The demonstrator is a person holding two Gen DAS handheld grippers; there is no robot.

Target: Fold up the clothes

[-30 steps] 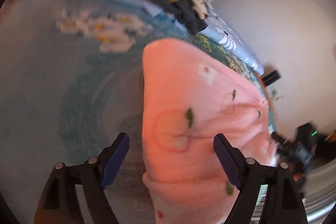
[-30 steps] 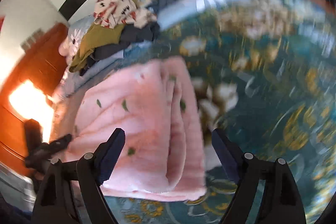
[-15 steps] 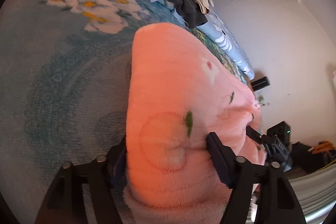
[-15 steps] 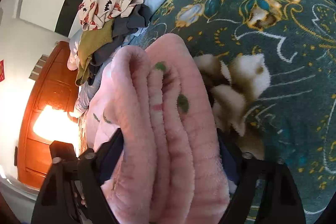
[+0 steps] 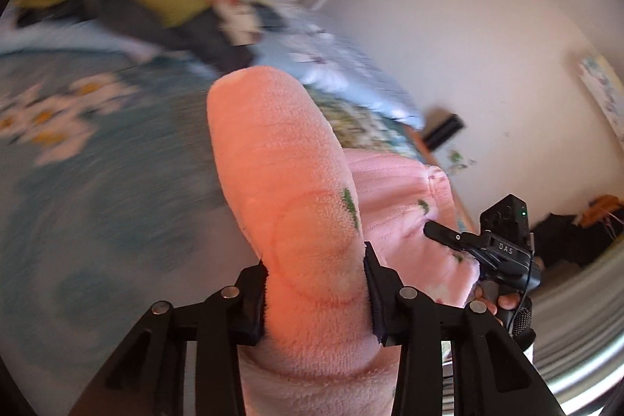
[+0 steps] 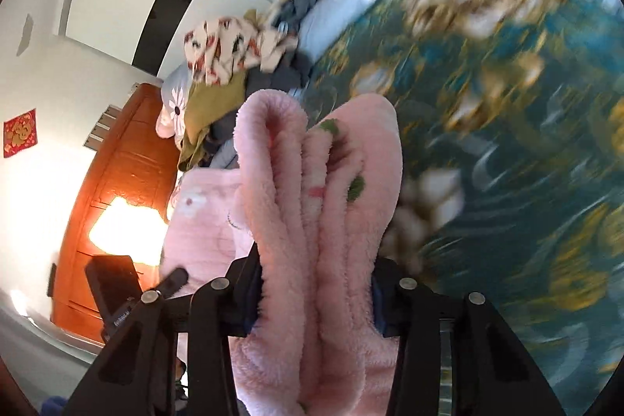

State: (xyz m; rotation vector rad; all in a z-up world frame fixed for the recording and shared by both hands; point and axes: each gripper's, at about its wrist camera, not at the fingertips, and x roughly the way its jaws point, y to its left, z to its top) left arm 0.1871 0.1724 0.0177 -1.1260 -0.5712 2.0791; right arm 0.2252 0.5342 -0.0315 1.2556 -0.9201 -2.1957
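The folded pink garment (image 5: 312, 221) is clamped by both the left gripper (image 5: 316, 293) and the right gripper (image 6: 314, 293), whose jaws have just been closing; the thick layers could be splayed apart if it is carried unevenly.

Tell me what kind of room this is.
Most likely a bedroom. The work surface looks like a bed with a floral teal bedspread, loose clothes are piled at its far end, and a wooden door stands beyond.

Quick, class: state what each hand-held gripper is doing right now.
Left hand-held gripper: just closed, clamped on the folded pink fleece garment.
Right hand-held gripper: just closed, clamped on the same garment's bunched layers.
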